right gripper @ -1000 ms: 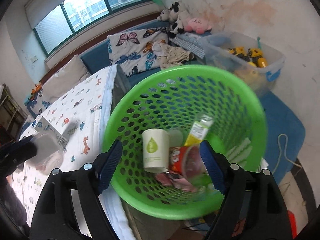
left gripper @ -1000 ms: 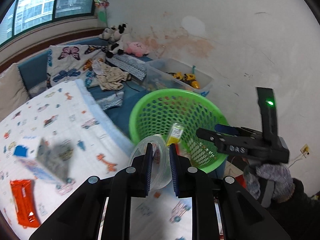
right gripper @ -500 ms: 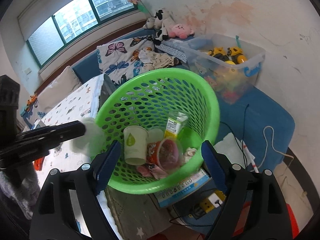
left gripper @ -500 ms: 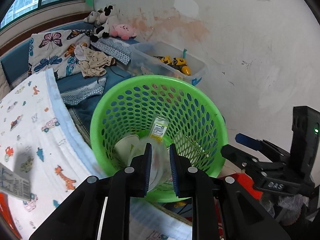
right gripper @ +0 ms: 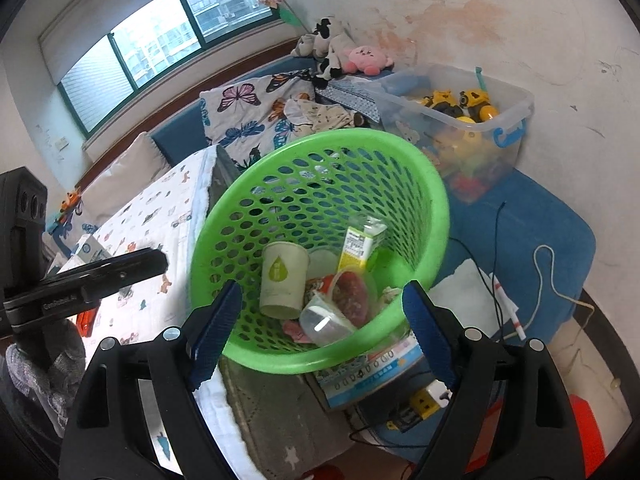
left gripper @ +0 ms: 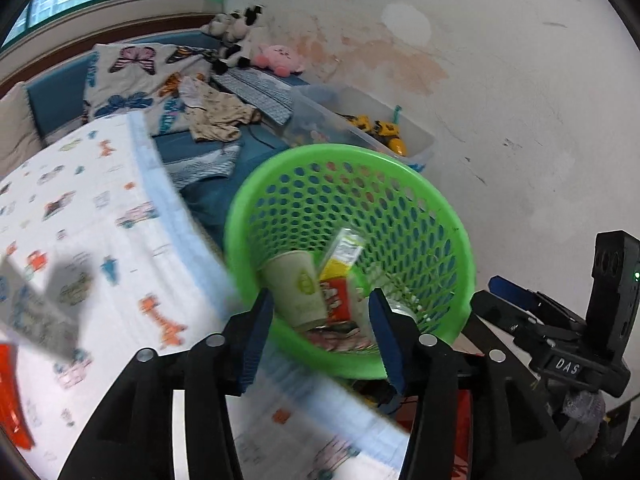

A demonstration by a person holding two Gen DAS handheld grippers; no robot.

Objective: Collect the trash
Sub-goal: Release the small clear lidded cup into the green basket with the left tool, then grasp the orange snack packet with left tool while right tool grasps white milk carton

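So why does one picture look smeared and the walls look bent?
Left wrist view: the bedsheet and near basket rim are streaked with motion blur, while the wall stays fairly crisp. Right wrist view: sharper throughout. In both, the fisheye lens curves the edges and darkens the corners.

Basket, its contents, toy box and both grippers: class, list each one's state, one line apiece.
Basket: tilted, holding trash.
Paper cup: in basket, leaning.
Clear cup: in basket, on its side.
Carton: in basket, leaning.
Toy box: lidless.
Left gripper: open, just opened, empty.
Right gripper: open, empty.
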